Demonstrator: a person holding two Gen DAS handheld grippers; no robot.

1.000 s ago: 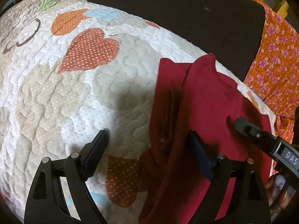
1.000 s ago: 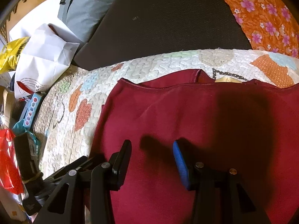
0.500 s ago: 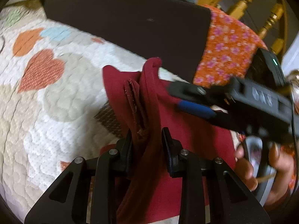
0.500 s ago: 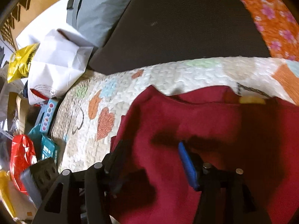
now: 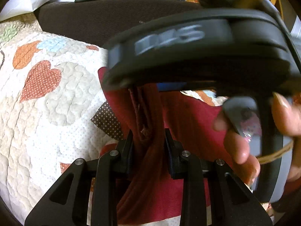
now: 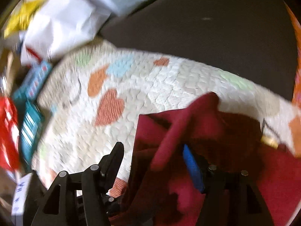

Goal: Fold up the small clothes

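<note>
Your left gripper [image 5: 149, 141] is clenched on a bunched, raised fold of the dark red garment [image 5: 188, 116], which lies on the heart-patterned quilt [image 5: 47, 113] stretching off to its left. Your right gripper [image 6: 154, 162] stands spread wide over the same garment [image 6: 216, 124], a ridge of cloth rising between its fingers; your right hand [image 5: 244, 143] crosses just right of the left gripper.

Matt cloth garment [image 5: 150, 179] — bumpy quilt [image 5: 47, 131]

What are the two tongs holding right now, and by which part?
Left tongs pinch a bunched fold with a hem seam of the red garment. Right tongs are open, holding nothing.
</note>
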